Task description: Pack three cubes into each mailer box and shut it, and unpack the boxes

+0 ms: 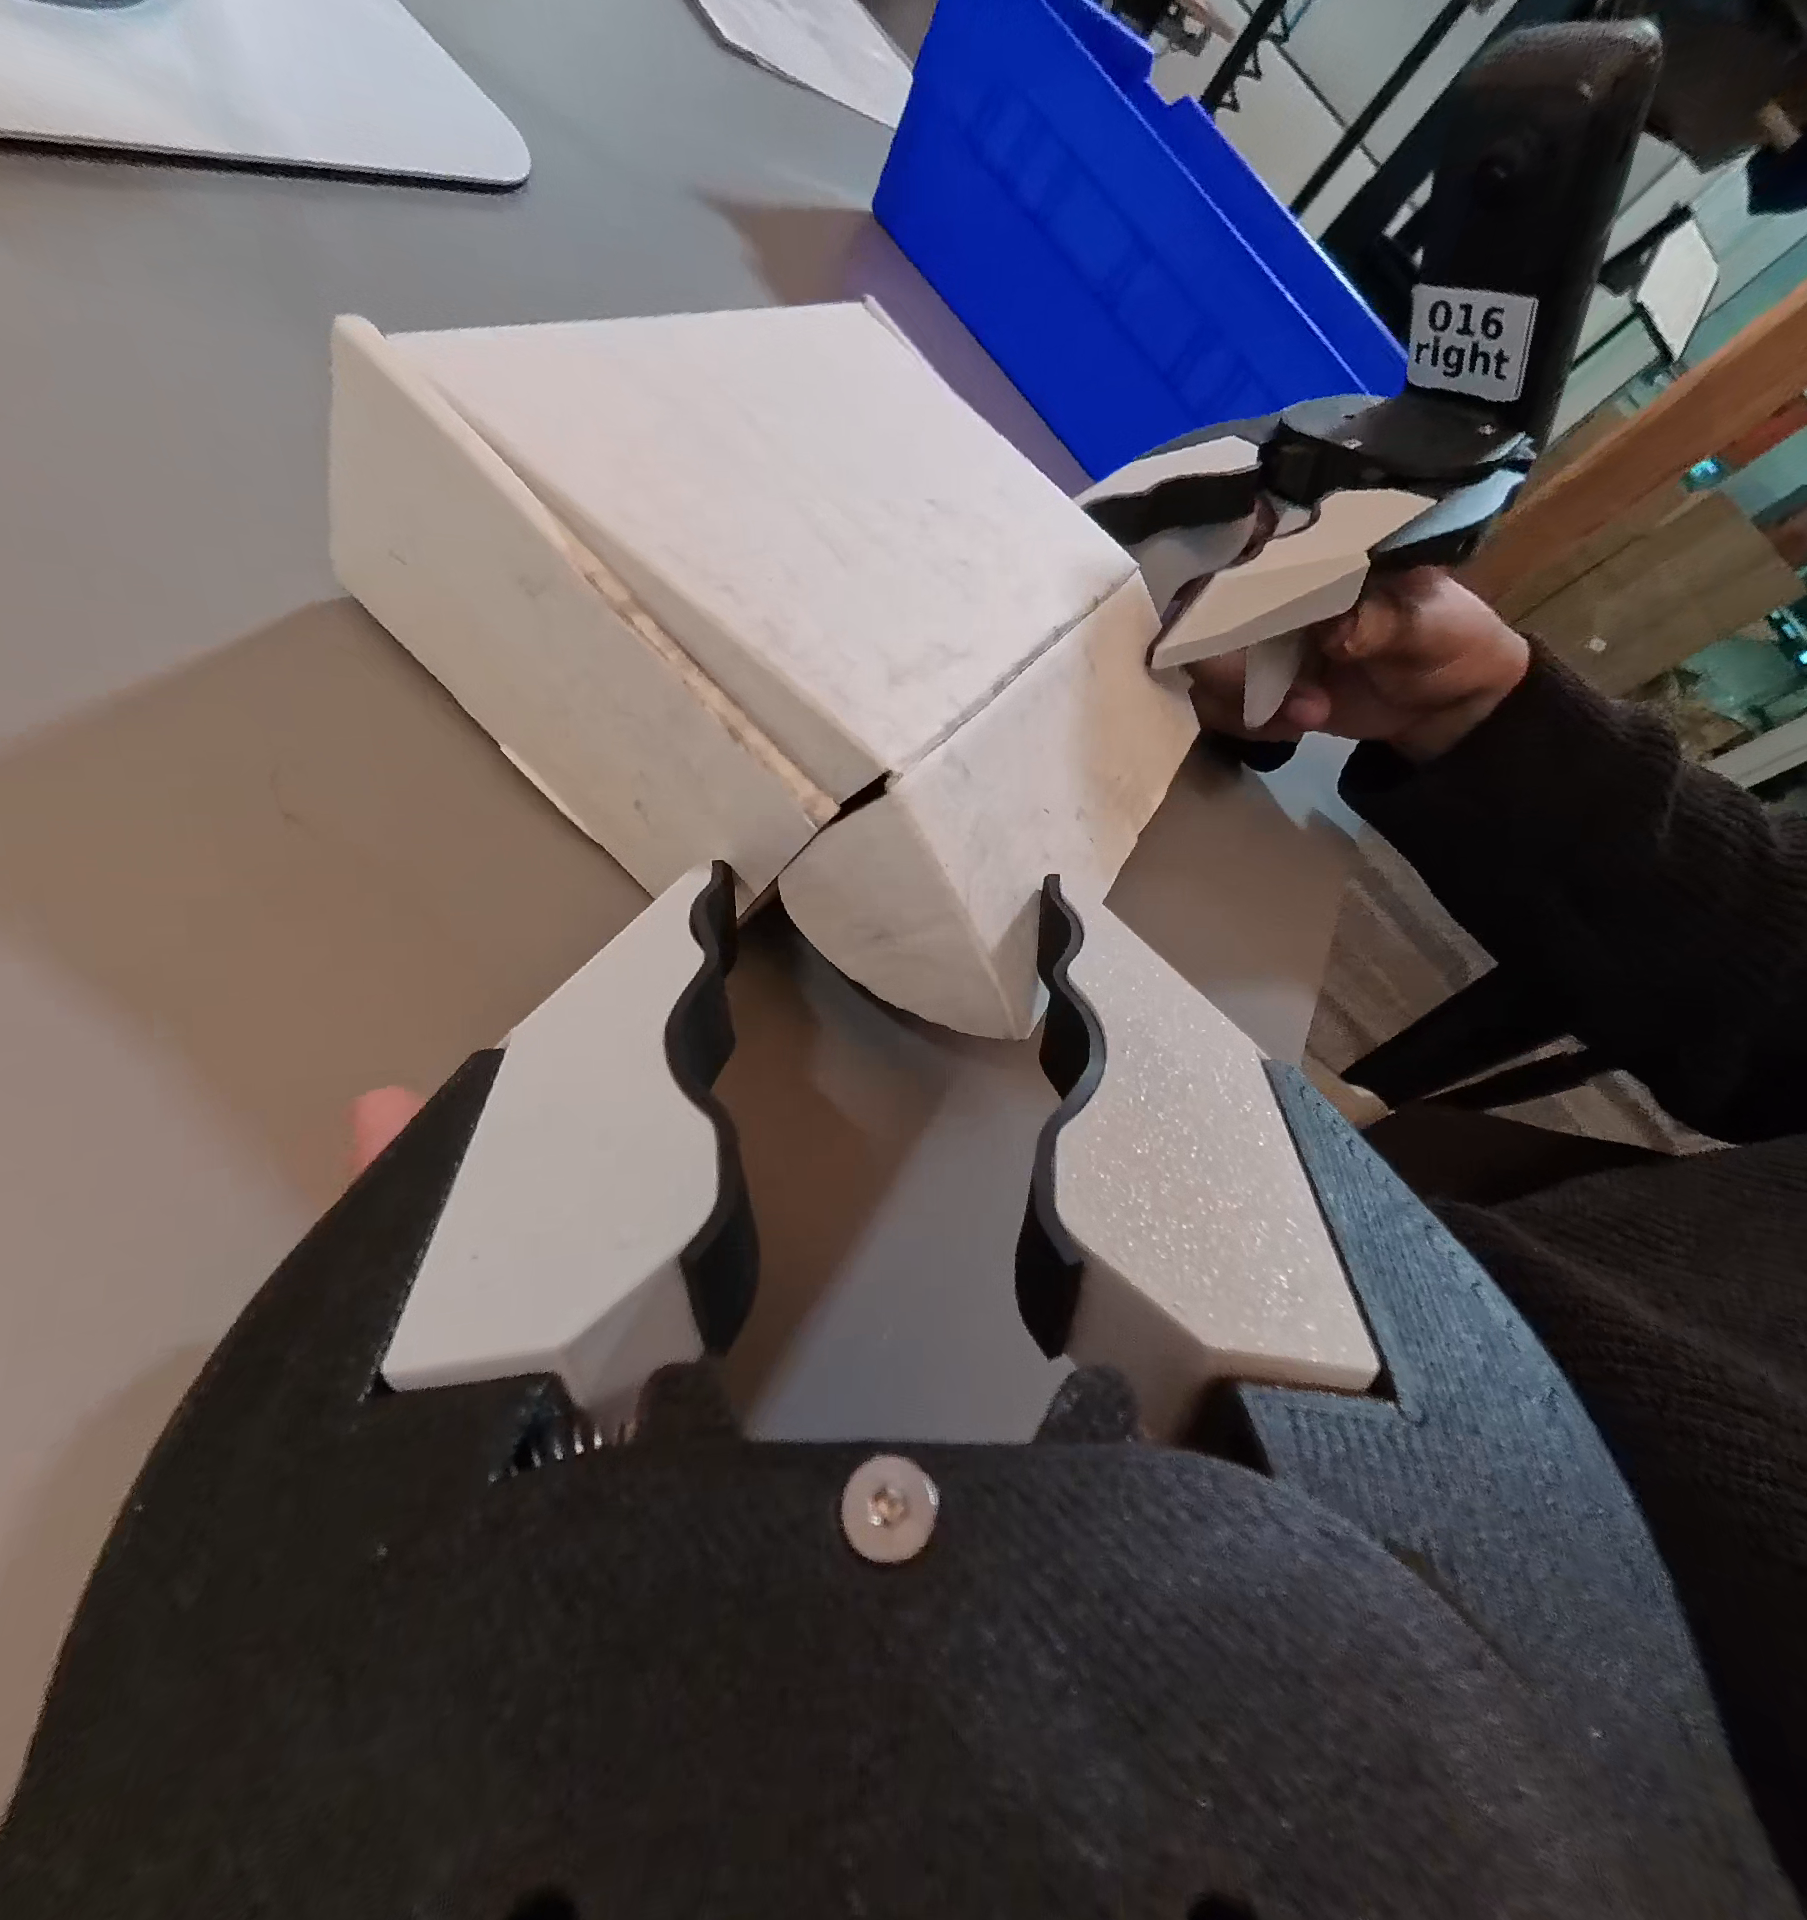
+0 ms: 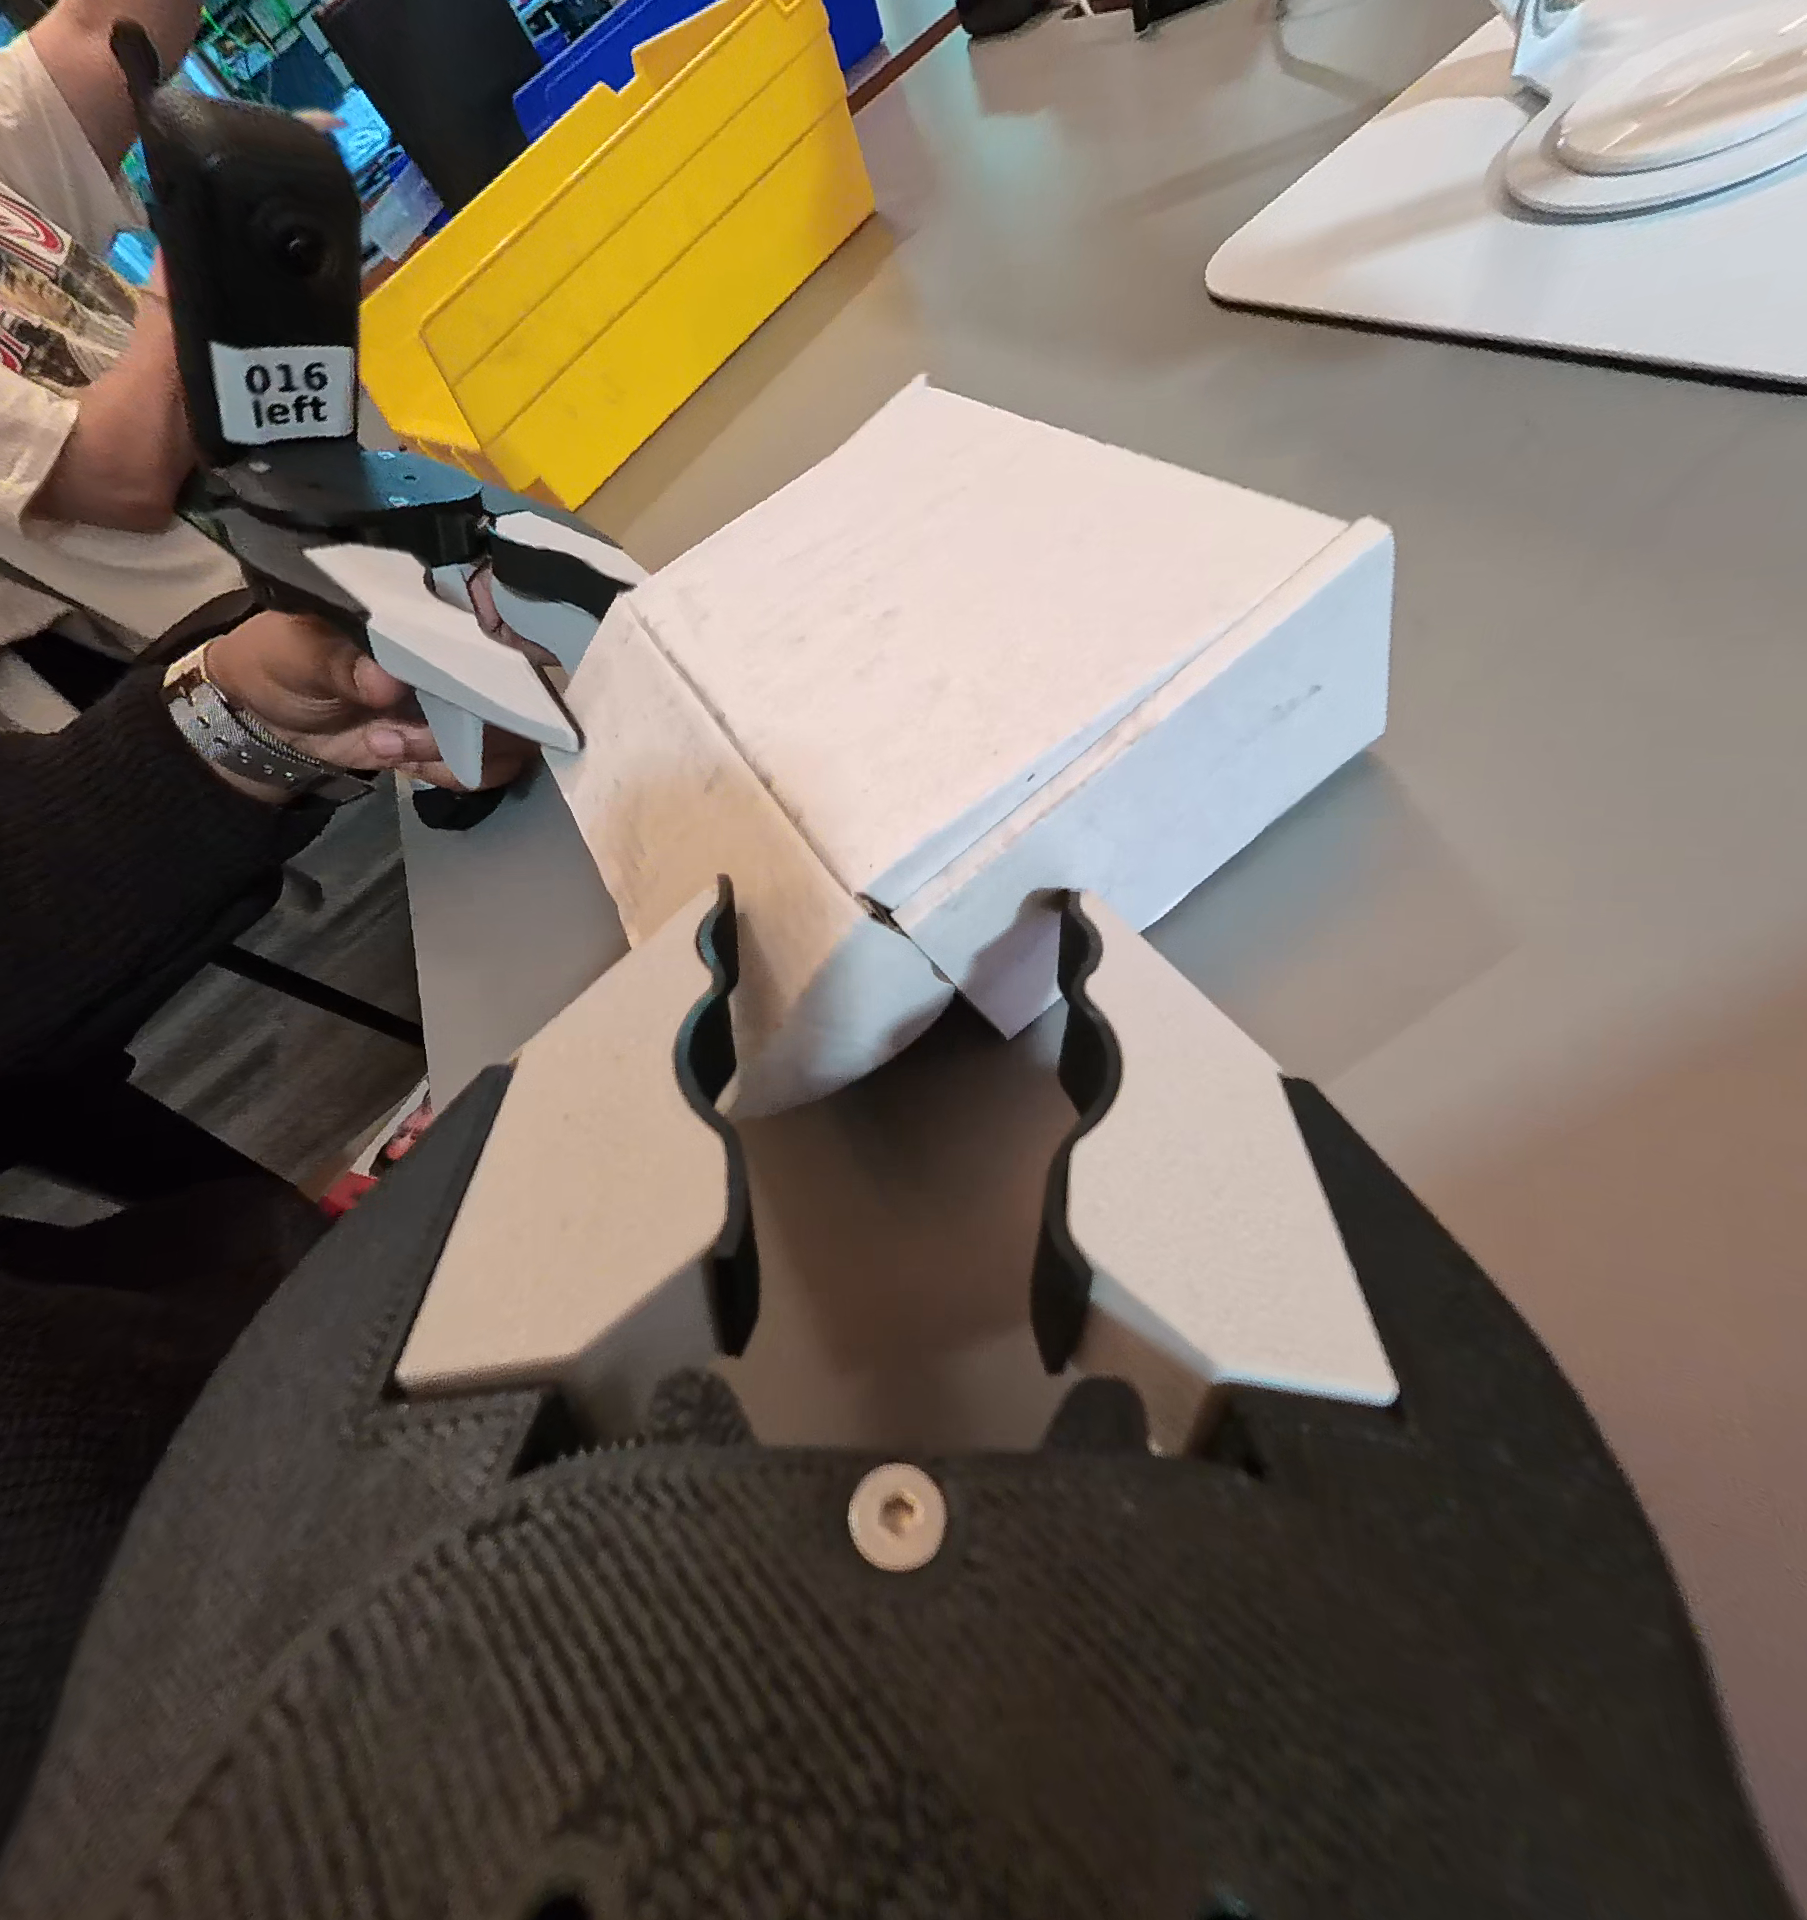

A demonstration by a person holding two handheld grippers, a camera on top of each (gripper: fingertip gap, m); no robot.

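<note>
A white mailer box [image 1: 733,520] lies on the grey table with its lid down. Its front flap [image 1: 992,831] sticks out toward me, curved and untucked. My left gripper [image 1: 883,894] is open, and one rounded end of the flap sits between its fingertips. My right gripper [image 2: 897,899] is open at the other end of the flap [image 2: 691,790], by the box corner [image 2: 1003,956]. Each gripper also shows in the other view, the right one [image 1: 1122,582] and the left one [image 2: 598,665], open against the flap. No cubes are in view.
A blue bin [image 1: 1107,229] stands behind the box on one side and a yellow bin [image 2: 618,260] on the other. A white flat stand base [image 2: 1564,270] lies at the back. The table edge [image 2: 411,935] runs close to the flap, next to the person's dark sleeve [image 2: 78,852].
</note>
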